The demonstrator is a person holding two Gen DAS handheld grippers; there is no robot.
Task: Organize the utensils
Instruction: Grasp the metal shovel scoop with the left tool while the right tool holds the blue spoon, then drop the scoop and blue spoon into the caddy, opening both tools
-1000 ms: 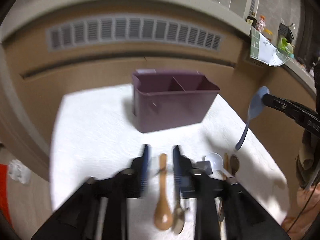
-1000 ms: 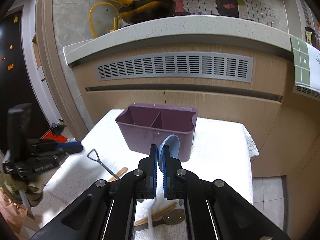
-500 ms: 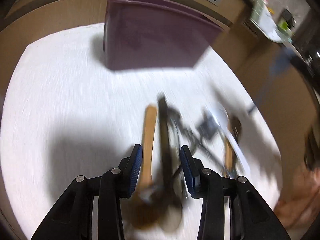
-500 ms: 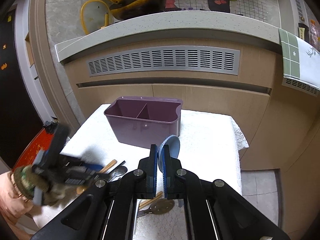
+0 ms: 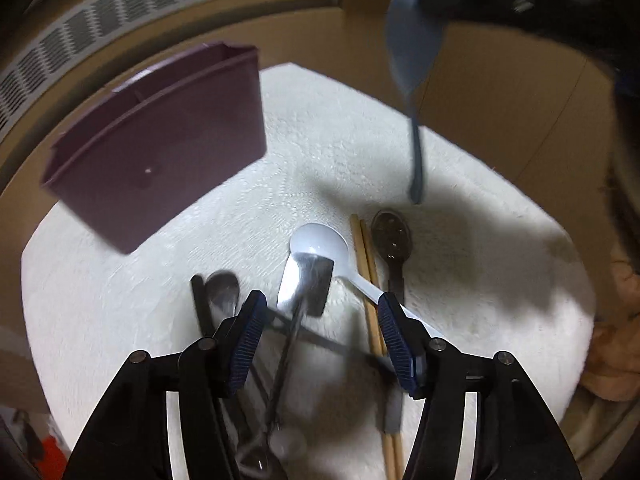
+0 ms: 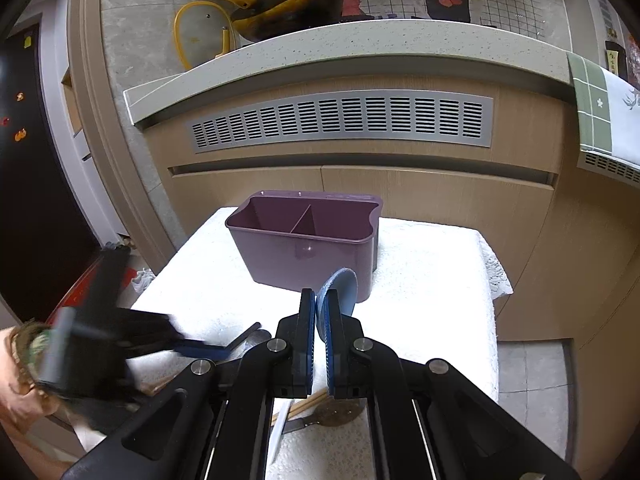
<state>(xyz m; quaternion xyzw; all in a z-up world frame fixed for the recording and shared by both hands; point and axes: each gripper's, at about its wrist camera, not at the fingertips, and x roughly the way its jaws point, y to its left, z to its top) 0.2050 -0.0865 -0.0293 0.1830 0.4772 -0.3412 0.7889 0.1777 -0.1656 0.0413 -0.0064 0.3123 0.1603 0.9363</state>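
So my left gripper is hanging right over the pile of utensils on the white cloth-covered surface, pointing steeply down, and the jaws have just been opening up, so they're spread now with nothing pinched. Between them I'm looking at a metal spatula whose handle runs back toward me, more or less in line with the way the jaws point, blade end away from me and overlapping the bowl of a white spoon. That's the relation I care about: the handle lies lengthwise down the gap, so the pads would close across its thin width, which is what I want. It's pretty tangled in there though; a dark metal spoon sits just by the left pad and the chopsticks run along just inside the right pad, roughly parallel, with a brown spoon a bit further right. My guess is I could easily grab two things at once. Meanwhile my right gripper is clenched on the bowl of a blue spoon, handle dangling down, held up in the air in front of the purple caddy, which looks empty in both compartments. The left side is clearly the one nearer the pile.
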